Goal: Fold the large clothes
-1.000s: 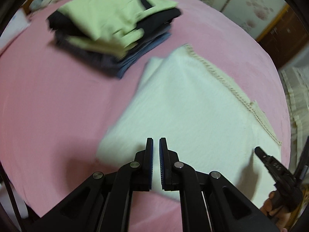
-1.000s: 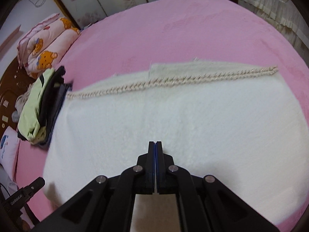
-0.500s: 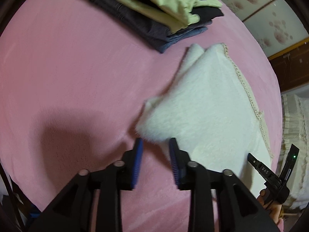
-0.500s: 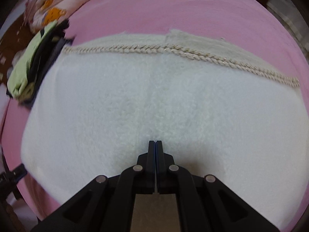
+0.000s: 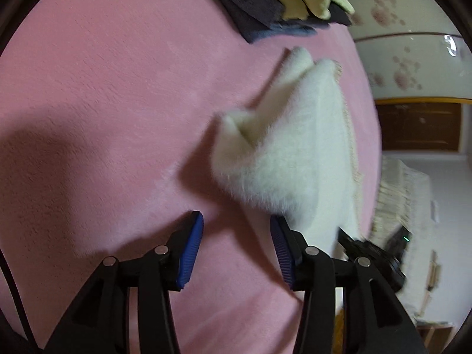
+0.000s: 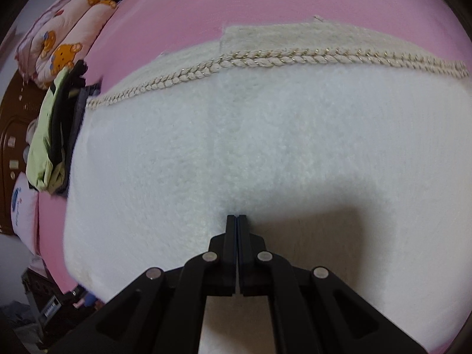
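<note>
A white fluffy garment [image 6: 236, 135] with a braided trim [image 6: 265, 57] lies folded on the pink bed [image 5: 103, 103]. In the left wrist view its near corner [image 5: 250, 159] stands puffed up, just ahead and to the right of my left gripper [image 5: 236, 216]. That gripper's jaws are opening, with only pink sheet between the blue pads [image 5: 191, 244]; the right pad's tip is at the garment's edge. My right gripper [image 6: 237, 216] is shut and points down at the middle of the garment, close above it. It also shows as a dark shape, the right gripper [image 5: 371, 250], at the garment's far side.
A stack of folded clothes [image 5: 280, 3], green on dark, sits on the bed beyond the garment, and shows again as the stack [image 6: 56, 129] at its left end. A bear-print quilt [image 6: 59, 41] lies behind. Flowered wardrobe doors [image 5: 413, 44] and a wooden door [image 5: 419, 126] stand past the bed's edge.
My left gripper went from shut to open and dropped toward the garment's near corner, which has bunched up. The right gripper sank closer to the garment and stayed shut.
</note>
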Motion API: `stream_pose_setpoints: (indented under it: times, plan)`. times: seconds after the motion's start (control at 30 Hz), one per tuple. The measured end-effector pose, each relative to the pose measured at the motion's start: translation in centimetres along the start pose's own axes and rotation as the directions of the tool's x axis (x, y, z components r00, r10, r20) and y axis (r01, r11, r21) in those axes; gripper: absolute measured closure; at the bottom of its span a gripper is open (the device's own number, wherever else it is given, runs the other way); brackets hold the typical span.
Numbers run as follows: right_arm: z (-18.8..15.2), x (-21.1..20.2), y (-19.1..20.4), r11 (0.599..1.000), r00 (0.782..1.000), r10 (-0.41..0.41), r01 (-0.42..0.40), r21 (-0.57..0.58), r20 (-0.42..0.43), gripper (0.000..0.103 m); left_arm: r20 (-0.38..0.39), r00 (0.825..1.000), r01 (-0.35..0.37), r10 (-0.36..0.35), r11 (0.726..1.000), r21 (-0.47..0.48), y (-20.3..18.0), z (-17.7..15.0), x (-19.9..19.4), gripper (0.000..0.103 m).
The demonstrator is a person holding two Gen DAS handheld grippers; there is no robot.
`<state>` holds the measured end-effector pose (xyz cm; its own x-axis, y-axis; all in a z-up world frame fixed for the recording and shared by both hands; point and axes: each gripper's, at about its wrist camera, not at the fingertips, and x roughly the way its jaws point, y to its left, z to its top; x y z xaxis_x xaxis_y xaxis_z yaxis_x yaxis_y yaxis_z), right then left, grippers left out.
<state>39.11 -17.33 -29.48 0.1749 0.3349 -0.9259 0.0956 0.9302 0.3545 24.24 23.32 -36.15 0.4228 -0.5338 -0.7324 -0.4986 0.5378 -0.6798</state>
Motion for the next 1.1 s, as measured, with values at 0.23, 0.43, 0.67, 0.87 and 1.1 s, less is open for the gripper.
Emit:
stream_pose_setpoints:
  times: [0.23, 0.43, 0.67, 0.87, 1.1]
  plan:
    - [-0.7, -0.5, -1.5, 0.991, 0.999, 0.038, -0.041, 0.130, 0.029, 0.103, -0.045, 0.994, 0.099, -0.097, 0.993, 0.058, 0.7, 1.1, -0.4, 0.041]
    - [-1.5, -0.3, -1.4, 0.972, 0.996, 0.014, -0.034, 0.233, 0.086, 0.103, -0.048, 0.986, 0.159, -0.157, 0.986, 0.046, -0.2, 4.6, 2.3, 0.033]
    - [-1.6, -0.1, -0.9, 0.965, 0.993, -0.011, -0.019, 0.262, 0.114, 0.103, -0.031, 0.974, 0.223, -0.225, 0.973, -0.061, -0.4, 7.3, 5.0, 0.033]
    - [-1.6, 0.0, -0.5, 0.964, 0.992, -0.016, -0.017, 0.265, 0.122, 0.103, -0.046, 0.976, 0.210, -0.214, 0.975, -0.074, 0.5, 7.1, 4.6, 0.054]
    - [-1.9, 0.0, -0.7, 0.967, 0.989, -0.002, -0.035, 0.253, 0.146, 0.103, -0.023, 0.994, 0.111, -0.110, 0.994, 0.019, -2.6, 6.4, 2.4, 0.075]
